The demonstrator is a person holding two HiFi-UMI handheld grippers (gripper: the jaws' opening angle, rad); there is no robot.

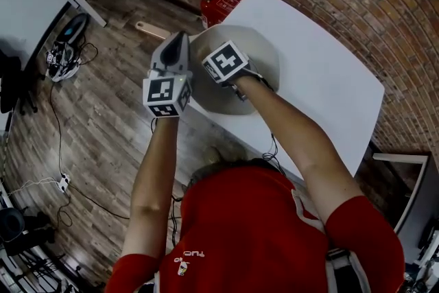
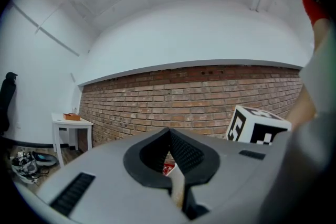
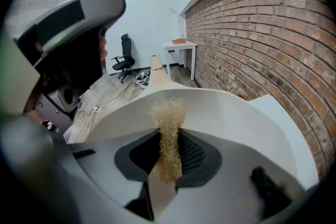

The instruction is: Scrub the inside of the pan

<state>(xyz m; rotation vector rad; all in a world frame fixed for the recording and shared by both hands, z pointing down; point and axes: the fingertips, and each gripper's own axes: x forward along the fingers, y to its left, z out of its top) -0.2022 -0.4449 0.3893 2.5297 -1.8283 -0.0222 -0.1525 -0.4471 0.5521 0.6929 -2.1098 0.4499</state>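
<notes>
The pan (image 1: 257,55) sits at the near edge of the white table (image 1: 322,79), its handle (image 1: 147,29) poking out over the floor. The left gripper (image 2: 171,160) is pinched tight on a thin pale edge, probably the pan's rim, steadying it. The right gripper (image 3: 168,152) clamps a straw-coloured scrubber (image 3: 169,118) right over the pan's inside. Scrubbing looks under way, with no telling how much is covered.

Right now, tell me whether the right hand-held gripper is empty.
No, the right hand-held gripper is shut on a tan fibrous scrubber, held over the pan.
</notes>
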